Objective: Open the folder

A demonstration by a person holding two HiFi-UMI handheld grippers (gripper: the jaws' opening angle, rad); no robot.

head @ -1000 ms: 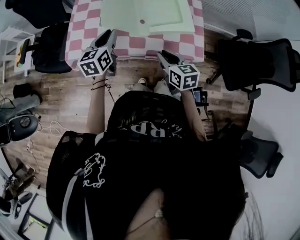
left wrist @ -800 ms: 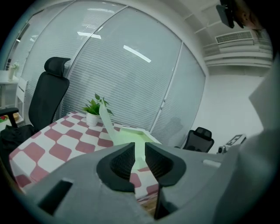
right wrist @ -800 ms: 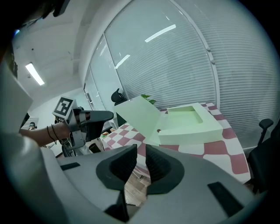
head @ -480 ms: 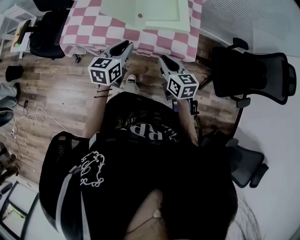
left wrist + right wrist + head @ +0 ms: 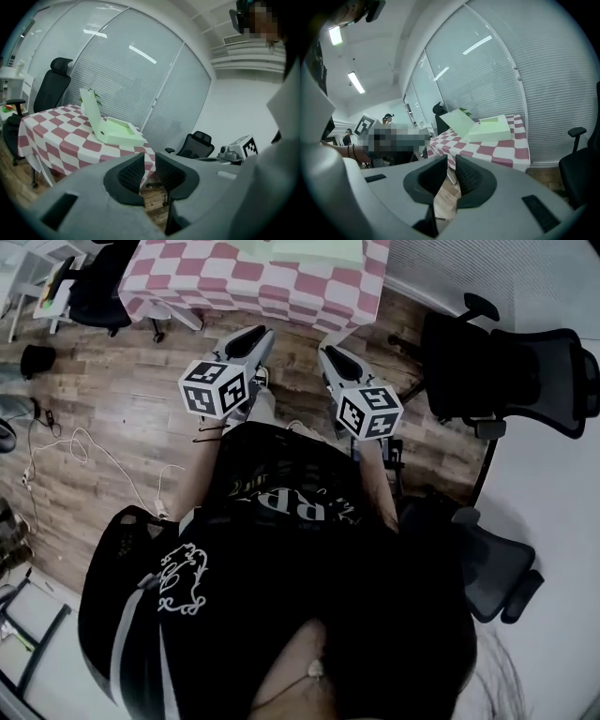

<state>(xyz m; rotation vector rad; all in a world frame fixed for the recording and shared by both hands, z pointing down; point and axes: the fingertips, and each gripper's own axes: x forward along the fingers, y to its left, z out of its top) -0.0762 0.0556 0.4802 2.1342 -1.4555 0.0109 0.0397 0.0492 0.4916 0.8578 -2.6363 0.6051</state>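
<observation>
While both sets of jaws sit only slightly parted, neither one has anything in it. In the left gripper view, the left gripper [image 5: 149, 161] shows a narrow slot between its ribbed black pads [image 5: 131, 172], and all I can see through it is wood floor [image 5: 154, 199]. Same story on the right gripper [image 5: 451, 164]: a thin gap, nothing between the pads, floorboards behind.

From the head view, both grippers hang in the air in front of the person's chest, side by side, each with its marker cube [image 5: 214, 388] facing up at the camera. They're over the floor and well short of the table [image 5: 234, 277], not touching it.

The folder [image 5: 115, 131] is the pale green box-type thing lying on the red and white checkered cloth. Its lid already stands up at a tilt, with a small round snap showing on the flap. The right gripper view shows it too [image 5: 487, 129], with the lid leaning over to the left. In the head view only its near edge [image 5: 314, 249] peeks in at the top.

There's a black office chair [image 5: 506, 371] off to the right, another behind the table on the left [image 5: 51, 86], and blinds [image 5: 122, 70] over the curved windows.
</observation>
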